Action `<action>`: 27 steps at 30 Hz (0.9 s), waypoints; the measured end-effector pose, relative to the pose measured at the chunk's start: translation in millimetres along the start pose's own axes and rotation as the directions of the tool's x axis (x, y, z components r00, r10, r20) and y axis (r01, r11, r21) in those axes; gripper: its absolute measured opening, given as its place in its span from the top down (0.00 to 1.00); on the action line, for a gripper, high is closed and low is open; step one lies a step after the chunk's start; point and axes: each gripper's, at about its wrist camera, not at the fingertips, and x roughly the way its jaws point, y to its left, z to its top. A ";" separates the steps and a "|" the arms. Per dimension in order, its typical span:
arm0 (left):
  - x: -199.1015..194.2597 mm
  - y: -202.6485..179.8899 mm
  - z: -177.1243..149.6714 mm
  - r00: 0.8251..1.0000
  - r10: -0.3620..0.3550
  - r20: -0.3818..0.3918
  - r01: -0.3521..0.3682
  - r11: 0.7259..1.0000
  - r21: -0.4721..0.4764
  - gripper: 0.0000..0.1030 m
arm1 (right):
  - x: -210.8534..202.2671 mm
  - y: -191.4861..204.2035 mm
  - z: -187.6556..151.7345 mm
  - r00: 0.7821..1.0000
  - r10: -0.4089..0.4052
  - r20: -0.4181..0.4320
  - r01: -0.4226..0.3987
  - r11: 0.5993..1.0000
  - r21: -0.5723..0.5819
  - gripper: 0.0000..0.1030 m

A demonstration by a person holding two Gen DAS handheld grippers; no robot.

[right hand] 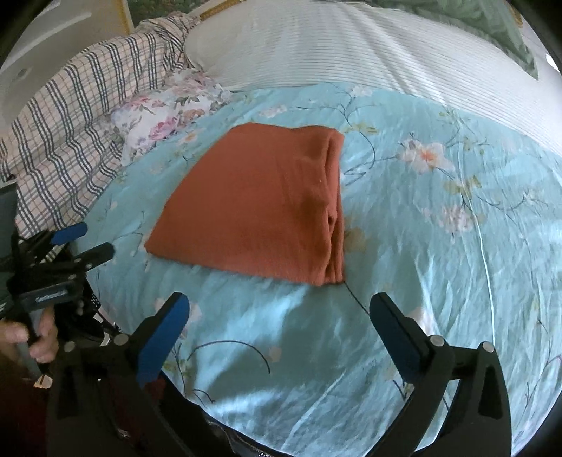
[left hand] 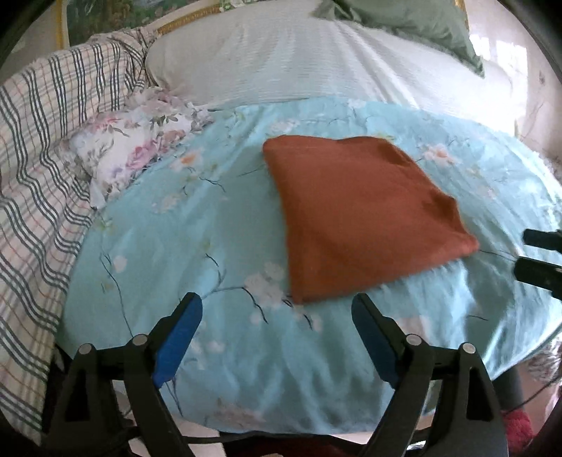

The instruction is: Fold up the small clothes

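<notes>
A rust-orange cloth (left hand: 361, 218) lies folded into a flat rectangle on the light-blue floral sheet (left hand: 196, 239). It also shows in the right wrist view (right hand: 260, 207), with its stacked folded edges on the right side. My left gripper (left hand: 277, 309) is open and empty, just short of the cloth's near corner. It shows at the left edge of the right wrist view (right hand: 84, 239). My right gripper (right hand: 279, 309) is open and empty, a little short of the cloth's near edge. Its fingertips (left hand: 537, 239) show at the right edge of the left wrist view.
A crumpled pink floral cloth (left hand: 133, 147) lies at the far left of the sheet (right hand: 421, 246). A plaid blanket (left hand: 38, 165) is heaped along the left. A white striped pillow (left hand: 281, 59) and a green pillow (left hand: 414, 24) lie behind.
</notes>
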 end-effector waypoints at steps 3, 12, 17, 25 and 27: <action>13.6 0.5 4.4 0.999 0.011 -0.032 -0.011 1.000 0.008 0.14 | 9.4 0.8 1.9 1.000 -0.006 -0.015 0.006 1.000 -0.001 0.01; 33.5 -7.4 13.4 0.998 0.039 -0.056 -0.036 0.998 0.048 0.14 | 33.4 4.1 7.9 0.998 0.000 -0.057 -0.002 1.000 -0.023 0.01; 43.9 -8.6 23.4 0.996 0.036 -0.076 -0.034 0.999 0.038 0.14 | 39.1 1.0 18.2 0.998 -0.003 -0.058 0.001 1.000 -0.023 0.01; 51.5 -4.6 36.1 0.996 0.032 -0.079 -0.031 0.999 0.014 0.14 | 44.8 1.4 35.5 0.999 0.006 -0.048 -0.007 1.000 -0.025 0.01; 52.4 -3.1 38.1 0.996 0.031 -0.078 -0.030 1.000 0.009 0.14 | 45.2 2.5 39.8 0.999 0.013 -0.043 -0.014 0.999 -0.030 0.01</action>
